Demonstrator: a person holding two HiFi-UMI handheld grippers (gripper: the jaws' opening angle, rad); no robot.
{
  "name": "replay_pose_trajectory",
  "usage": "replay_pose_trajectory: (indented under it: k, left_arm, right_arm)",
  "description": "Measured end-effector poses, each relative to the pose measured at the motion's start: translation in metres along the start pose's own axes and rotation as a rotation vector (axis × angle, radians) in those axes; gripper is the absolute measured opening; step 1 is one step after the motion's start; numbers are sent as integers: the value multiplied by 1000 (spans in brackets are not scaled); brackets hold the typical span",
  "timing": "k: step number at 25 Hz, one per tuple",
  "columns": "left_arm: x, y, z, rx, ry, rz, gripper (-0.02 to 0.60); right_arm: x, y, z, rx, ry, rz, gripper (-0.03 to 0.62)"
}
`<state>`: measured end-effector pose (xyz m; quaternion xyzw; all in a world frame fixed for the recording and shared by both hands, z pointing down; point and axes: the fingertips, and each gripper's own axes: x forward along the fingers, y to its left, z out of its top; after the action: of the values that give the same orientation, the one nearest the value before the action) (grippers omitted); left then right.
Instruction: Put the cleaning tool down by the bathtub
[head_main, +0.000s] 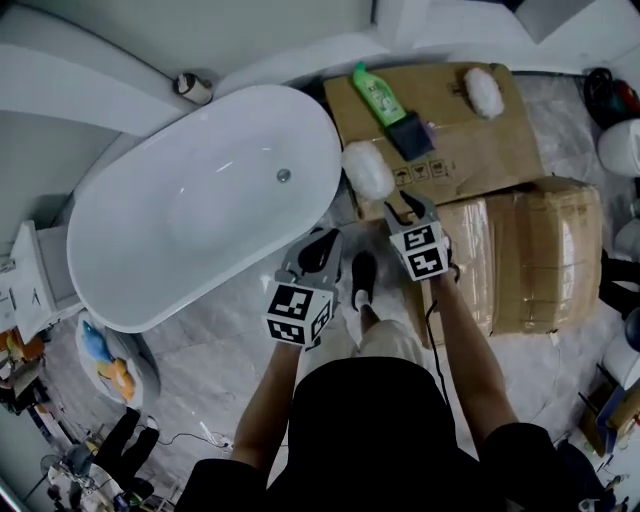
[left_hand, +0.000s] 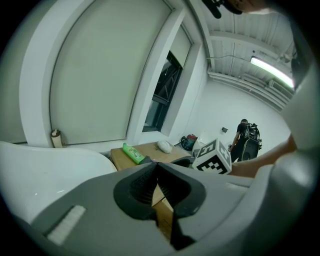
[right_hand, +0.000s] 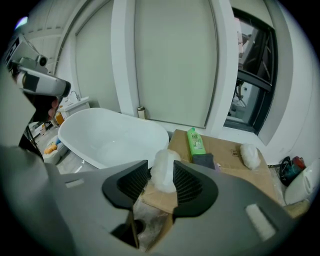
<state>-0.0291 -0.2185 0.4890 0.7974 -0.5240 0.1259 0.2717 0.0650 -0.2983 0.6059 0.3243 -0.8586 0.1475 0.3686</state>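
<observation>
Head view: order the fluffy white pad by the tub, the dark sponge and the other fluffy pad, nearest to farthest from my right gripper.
1. Fluffy white pad, just ahead of the right gripper fingers, beside the bathtub.
2. Dark sponge, mid-box.
3. Other fluffy pad, far right corner of the box.

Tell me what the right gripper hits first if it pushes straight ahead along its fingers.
The right gripper would first meet the fluffy white cleaning pad on the cardboard box edge, framed between its open fingers; it looks just ahead of the tips, though depth is unclear.

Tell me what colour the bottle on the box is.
The bottle is green; head view shows it best.
</observation>
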Motion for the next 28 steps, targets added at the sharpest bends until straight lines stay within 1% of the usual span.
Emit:
replay_pose_trajectory:
  k: [6, 12, 16, 20, 23, 28]
  left_arm:
    - [-25, -10, 18, 18, -49, 38, -2]
    - [-51, -15, 22, 20, -84, 80, -2]
    - [-68, -18, 24, 23, -96, 100, -2]
    - [-84, -19, 21, 24, -101, 106, -2]
    - [-94, -17, 12, 25, -88, 108, -2]
    - [-113, -22, -1, 25, -90, 88, -2]
  right_arm:
    - [-44, 18, 15, -31, -68, 2, 140]
    - [-84, 38, 32, -49, -145, 2, 140]
    - [-105, 54, 40, -33, -181, 18, 140]
    - [-119, 71, 42, -45, -198, 30, 140]
    - [-128, 82, 41, -36, -205, 23, 140]
    - [-145, 102, 35, -33, -209, 3, 140]
